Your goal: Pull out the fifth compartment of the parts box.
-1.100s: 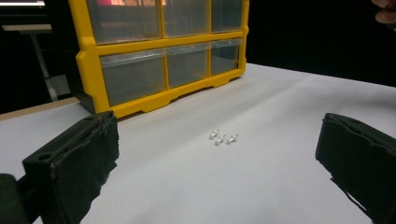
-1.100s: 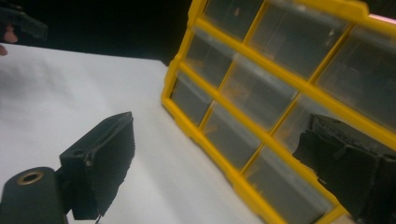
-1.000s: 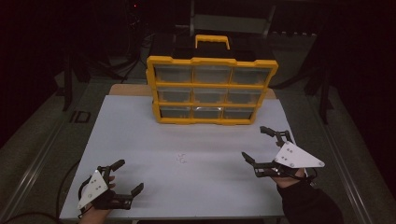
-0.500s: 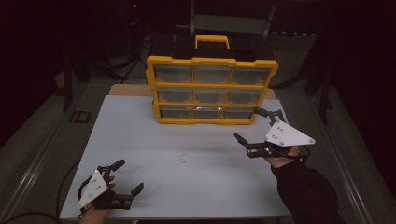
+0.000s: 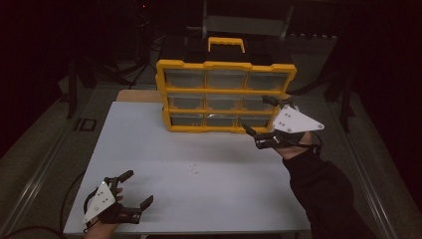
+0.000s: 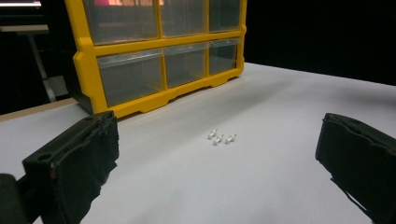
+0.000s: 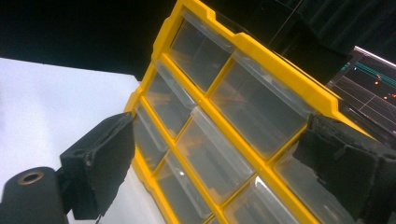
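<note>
white tabletop bears a yellow drawer cabinet, drawers looking empty; right gripper alongside, jaws apart.

Both claws open
Left claw sits low, near left; right claw is raised far right, jaws spread.

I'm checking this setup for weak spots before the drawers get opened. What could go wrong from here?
1. The right hand-held gripper, jaws open, is close to the yellow drawer cabinet, which stands upright on the table; a pull on a drawer might tip it or slide it forward.
2. The small white screws lie loose on the white table, easy to overlook or sweep away with a sleeve.
</note>
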Demonstrator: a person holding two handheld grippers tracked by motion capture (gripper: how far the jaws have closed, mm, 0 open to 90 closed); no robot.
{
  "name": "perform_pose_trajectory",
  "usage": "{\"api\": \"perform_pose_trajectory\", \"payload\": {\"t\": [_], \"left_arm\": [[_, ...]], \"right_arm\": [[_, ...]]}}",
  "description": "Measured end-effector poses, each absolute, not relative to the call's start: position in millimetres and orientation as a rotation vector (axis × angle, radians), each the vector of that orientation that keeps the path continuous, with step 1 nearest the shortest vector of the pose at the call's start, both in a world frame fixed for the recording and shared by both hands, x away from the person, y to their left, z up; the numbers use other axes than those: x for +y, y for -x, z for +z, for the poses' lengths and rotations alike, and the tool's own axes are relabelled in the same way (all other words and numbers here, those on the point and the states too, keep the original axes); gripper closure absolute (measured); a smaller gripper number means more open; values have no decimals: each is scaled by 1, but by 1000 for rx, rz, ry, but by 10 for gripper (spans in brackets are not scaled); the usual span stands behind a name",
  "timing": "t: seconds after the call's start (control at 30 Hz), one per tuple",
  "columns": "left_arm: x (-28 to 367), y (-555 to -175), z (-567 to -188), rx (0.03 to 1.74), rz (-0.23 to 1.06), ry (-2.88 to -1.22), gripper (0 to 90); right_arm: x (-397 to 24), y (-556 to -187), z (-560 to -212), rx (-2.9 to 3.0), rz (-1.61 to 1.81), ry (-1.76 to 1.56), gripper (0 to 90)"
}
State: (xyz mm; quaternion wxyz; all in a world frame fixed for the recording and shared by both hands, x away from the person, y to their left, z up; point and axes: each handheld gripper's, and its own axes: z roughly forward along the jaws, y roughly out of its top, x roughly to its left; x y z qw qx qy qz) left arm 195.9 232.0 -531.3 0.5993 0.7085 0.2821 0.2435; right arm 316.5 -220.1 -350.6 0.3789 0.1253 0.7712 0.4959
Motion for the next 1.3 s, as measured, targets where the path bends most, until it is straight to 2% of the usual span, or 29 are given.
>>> {"api": "perform_pose_trajectory", "payload": {"t": [0.73,1.3], "left_arm": [[231,-195,-532,644,556,-1649,0],[231,-196,-532,641,552,-1649,0]], "right_arm": [[-185,-367,-339,2052,1176,-272,98],[-158,-394,-359,2164,1116,-207,121]]}}
